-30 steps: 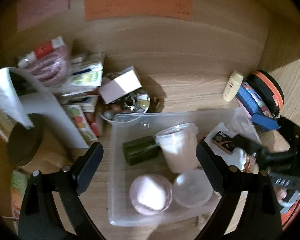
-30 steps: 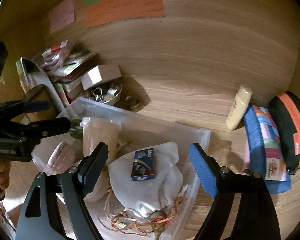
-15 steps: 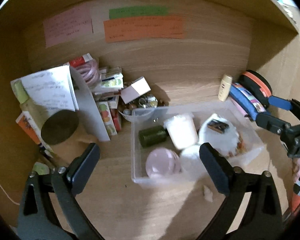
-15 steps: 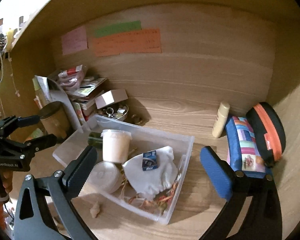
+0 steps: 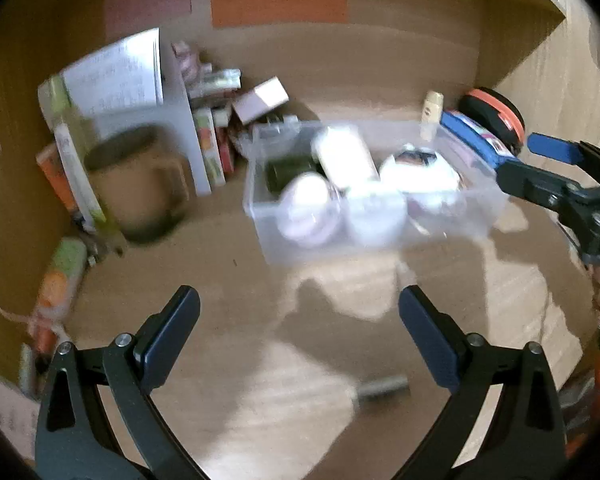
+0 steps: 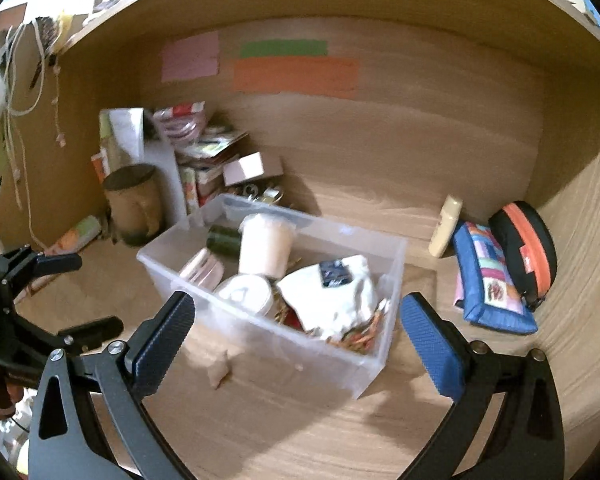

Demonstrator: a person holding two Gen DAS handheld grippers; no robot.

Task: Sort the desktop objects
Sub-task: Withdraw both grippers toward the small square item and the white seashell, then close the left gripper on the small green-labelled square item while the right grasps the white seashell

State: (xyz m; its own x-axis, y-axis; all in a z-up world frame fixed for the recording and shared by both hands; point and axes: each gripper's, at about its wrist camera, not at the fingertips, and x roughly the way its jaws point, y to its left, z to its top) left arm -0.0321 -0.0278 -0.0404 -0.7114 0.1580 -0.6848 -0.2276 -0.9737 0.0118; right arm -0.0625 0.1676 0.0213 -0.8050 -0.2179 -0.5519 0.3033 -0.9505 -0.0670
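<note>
Clear plastic bin [image 6: 376,354] sits on the wooden desk [image 6: 300,420], ahead of both tongs and touched by neither. From the left tongs [image 5: 299,322], whose 2 dark pads stand wide with nothing between them, the bin lies ahead and slightly right, well apart, over bare wood; that view is blurred by motion. A small grey cylinder [image 5: 382,387] lies on the desk between the arms of these tongs. Far left of them stands a brown jar with a dark lid [image 6: 133,204], with stacked books and packets [image 6: 204,160] behind it.

Seen from the right tongs [image 6: 298,326], the bin is directly ahead, its near wall showing in the gap between the spread blue pads, which grip nothing. Inside the bin, left to right: a pink round case [image 6: 202,270], a dark green bottle [image 6: 223,240], a white tub [image 6: 265,243], a round white lid [image 6: 246,293], and a white cloth [image 6: 332,300] bearing a small dark box [image 6: 334,273]. A small pale scrap [image 6: 219,370] lies just before the bin. Right of these tongs are a cream bottle [image 6: 446,226], a patchwork blue pouch [image 6: 490,278] and a black case with orange zip [image 6: 524,250].
</note>
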